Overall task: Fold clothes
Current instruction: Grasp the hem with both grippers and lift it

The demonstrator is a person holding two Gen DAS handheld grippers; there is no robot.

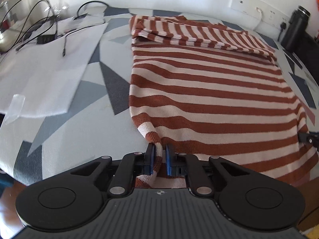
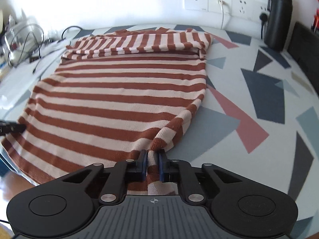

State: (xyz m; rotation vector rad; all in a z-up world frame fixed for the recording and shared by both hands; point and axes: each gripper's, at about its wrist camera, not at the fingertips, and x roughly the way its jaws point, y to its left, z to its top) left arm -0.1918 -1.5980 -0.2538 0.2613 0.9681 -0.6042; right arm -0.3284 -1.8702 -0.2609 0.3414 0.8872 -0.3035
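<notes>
Jaws of the left gripper (image 1: 160, 155) pinch the near left corner of the sweater (image 1: 209, 91), and the right gripper (image 2: 153, 162) pinches its near right corner, so the hem bunches at both. Rust and pale pink stripes run across the sweater, which lies flat on the counter (image 2: 249, 119), sleeves folded along its far edge. Only the left view shows the white sheet (image 1: 43, 75) at the counter's left side; the right view shows wall sockets (image 2: 219, 2) and a black flask (image 2: 279, 18) more plainly.
</notes>
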